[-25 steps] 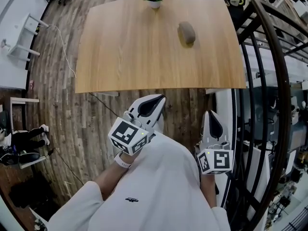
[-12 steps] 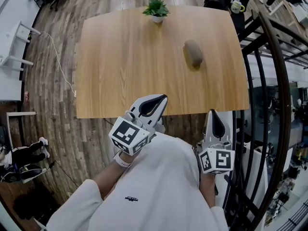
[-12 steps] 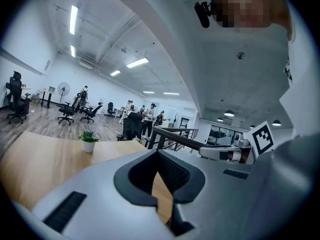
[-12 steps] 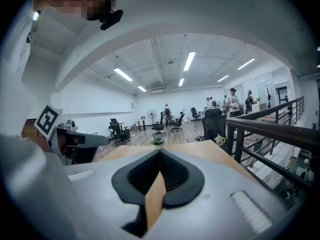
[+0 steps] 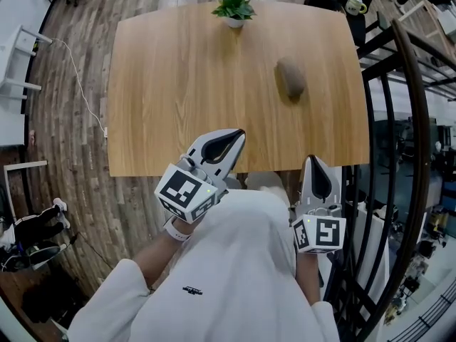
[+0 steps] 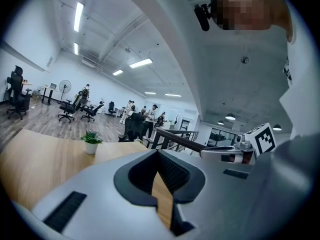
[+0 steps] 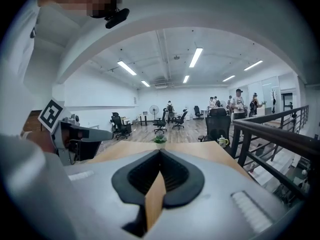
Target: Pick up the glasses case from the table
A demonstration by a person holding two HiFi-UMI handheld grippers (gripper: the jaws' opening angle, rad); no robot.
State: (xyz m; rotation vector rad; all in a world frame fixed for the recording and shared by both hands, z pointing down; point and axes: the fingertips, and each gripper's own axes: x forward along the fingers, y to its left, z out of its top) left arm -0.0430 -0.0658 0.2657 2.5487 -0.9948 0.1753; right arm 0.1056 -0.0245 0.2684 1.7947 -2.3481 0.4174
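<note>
The glasses case (image 5: 291, 78), a brown oval, lies on the right half of the wooden table (image 5: 178, 98). My left gripper (image 5: 238, 134) is shut and empty, its tip just over the table's near edge, left of and well short of the case. My right gripper (image 5: 314, 160) is shut and empty too, just off the near edge and below the case. In the left gripper view the left gripper (image 6: 158, 151) has its jaws closed together. In the right gripper view the right gripper (image 7: 160, 150) is likewise closed. Both gripper views hide the case behind the jaws.
A small potted plant (image 5: 234, 9) stands at the table's far edge. A dark metal railing (image 5: 388, 120) runs close along the right. A mug (image 5: 350, 3) sits beyond the far right corner. White furniture (image 5: 14, 70) and a cable lie on the floor at left.
Both grippers and I have moved toward the table. The table and case now sit lower and nearer in the head view, and the left gripper's tip has reached the near edge.
</note>
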